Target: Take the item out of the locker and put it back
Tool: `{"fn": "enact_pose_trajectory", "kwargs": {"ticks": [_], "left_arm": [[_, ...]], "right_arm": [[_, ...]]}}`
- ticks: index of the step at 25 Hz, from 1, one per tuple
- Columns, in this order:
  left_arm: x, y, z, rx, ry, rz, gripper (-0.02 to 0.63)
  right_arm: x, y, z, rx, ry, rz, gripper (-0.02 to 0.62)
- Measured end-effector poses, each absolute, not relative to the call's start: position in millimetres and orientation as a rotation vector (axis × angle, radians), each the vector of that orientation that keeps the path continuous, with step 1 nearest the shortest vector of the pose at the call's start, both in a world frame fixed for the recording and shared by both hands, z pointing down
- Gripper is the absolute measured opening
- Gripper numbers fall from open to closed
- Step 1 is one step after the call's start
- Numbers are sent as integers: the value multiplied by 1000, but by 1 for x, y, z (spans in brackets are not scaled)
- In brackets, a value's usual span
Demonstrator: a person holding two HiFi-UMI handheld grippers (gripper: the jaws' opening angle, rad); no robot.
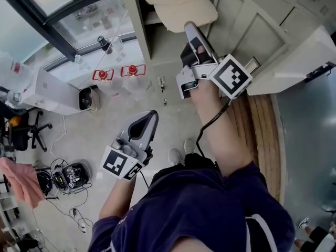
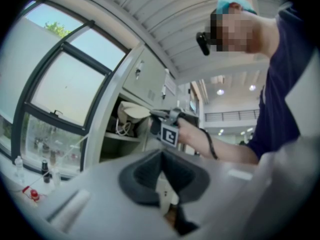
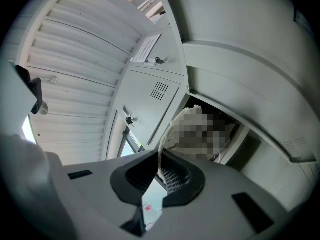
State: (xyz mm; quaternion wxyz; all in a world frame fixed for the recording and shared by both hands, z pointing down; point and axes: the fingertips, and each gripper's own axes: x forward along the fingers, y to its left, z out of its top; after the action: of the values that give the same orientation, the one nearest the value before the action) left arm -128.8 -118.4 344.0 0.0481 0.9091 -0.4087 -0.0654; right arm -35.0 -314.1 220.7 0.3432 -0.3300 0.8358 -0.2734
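Observation:
A cream cap [image 1: 181, 4] hangs at the mouth of the open locker compartment [image 1: 157, 33]. My right gripper [image 1: 190, 26] reaches up to it and is shut on the cap's brim. In the right gripper view the thin brim edge [image 3: 161, 151] runs down between the closed jaws of the right gripper [image 3: 160, 163], with the dark locker opening [image 3: 235, 134] behind. My left gripper [image 1: 153, 114] is held lower, away from the locker, shut with nothing in it. In the left gripper view, past the left gripper [image 2: 162, 155], I see the cap [image 2: 132, 111] and the right gripper [image 2: 167, 120] by the locker shelf.
The locker's open door [image 1: 299, 56] swings out at the right. Two red-capped bottles [image 1: 103, 75] stand on the window sill at the left. A chair [image 1: 31, 130] and cabled gear [image 1: 68, 175] sit on the floor at lower left.

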Motion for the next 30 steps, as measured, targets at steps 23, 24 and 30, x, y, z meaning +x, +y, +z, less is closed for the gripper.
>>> {"fn": "enact_pose_trajectory", "kwargs": {"ticks": [23,24,30], "left_arm": [[-81,-61,348,2765,-1273,-169,3],[-77,-56,348,2764,-1276,-167,3],[-46,-21,347,2770,-1290,-162,3]], "right_arm": [[5,-219,251,-770,2247,-787,22],[10,-212,252,-765,2253,-786,21],[43,-169,257,-745,2276,-792,21]]}}
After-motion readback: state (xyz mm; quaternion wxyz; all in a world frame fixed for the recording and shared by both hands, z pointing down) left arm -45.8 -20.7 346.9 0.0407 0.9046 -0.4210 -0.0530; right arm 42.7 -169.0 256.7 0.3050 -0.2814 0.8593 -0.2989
